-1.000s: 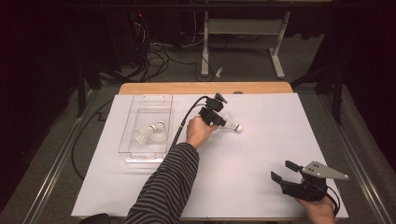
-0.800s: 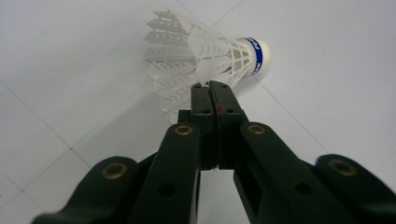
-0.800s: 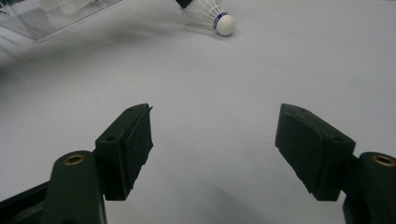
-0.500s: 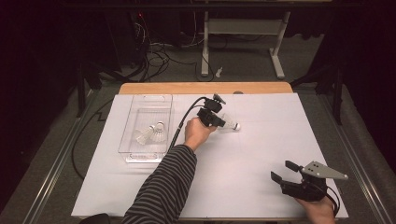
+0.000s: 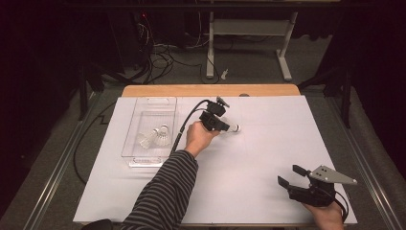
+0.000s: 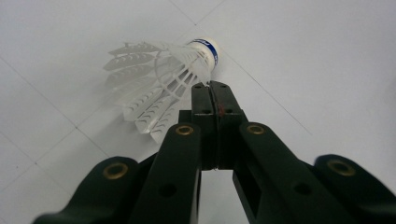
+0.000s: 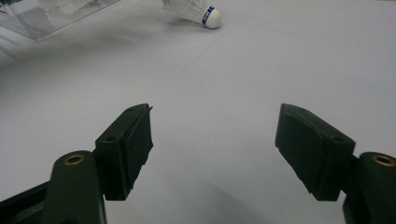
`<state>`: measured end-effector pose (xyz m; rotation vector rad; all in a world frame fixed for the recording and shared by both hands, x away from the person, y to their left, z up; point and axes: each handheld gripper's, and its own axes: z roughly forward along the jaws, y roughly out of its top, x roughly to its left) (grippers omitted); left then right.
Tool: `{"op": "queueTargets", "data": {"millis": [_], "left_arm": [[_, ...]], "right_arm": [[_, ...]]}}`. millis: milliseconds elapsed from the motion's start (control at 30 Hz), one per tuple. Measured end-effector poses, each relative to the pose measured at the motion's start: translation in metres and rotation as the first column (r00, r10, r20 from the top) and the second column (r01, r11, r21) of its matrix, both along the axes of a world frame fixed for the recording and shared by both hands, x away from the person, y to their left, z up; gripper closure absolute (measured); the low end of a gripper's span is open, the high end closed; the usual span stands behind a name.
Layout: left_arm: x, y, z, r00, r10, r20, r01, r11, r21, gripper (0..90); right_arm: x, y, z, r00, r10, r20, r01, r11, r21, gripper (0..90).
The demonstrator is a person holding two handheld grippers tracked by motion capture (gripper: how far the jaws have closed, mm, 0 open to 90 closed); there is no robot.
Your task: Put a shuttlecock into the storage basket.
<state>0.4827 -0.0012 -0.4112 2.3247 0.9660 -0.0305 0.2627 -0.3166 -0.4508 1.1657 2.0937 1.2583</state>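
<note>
The hand-held gripper (image 6: pixel 212 88) pinches a white shuttlecock's (image 6: pixel 161 77) skirt.

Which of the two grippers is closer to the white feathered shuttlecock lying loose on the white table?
The left gripper: it is shut on the skirt of the white feathered shuttlecock. The right gripper rests open at the table's near right corner, well away from it.

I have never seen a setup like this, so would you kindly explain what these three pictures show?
A person at a table holds a hand-operated two-jaw gripper in each hand. The high view looks down on the white table; the other two pictures come from cameras riding on the grippers. The left gripper has its jaws shut on the feather skirt of a shuttlecock. The right gripper rests open near the table's edge, holding nothing. A clear tray on the left holds two more shuttlecocks.
</note>
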Motion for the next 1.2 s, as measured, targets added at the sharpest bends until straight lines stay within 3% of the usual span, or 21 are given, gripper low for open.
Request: {"op": "queueTargets", "data": {"millis": [700, 1200], "left_arm": [[-0.021, 0.020, 0.013, 0.9988, -0.002, 0.050, 0.003, 0.9996, -0.028, 89.8], [-0.035, 0.029, 0.017, 0.9982, -0.020, 0.056, 0.022, 0.9989, -0.042, 89.8]], "right_arm": [[0.000, 0.000, 0.000, 1.0000, -0.005, 0.000, 0.005, 1.000, 0.002, 28.0], [0.000, 0.000, 0.000, 1.0000, -0.004, 0.001, 0.004, 1.000, 0.000, 28.0]]}}
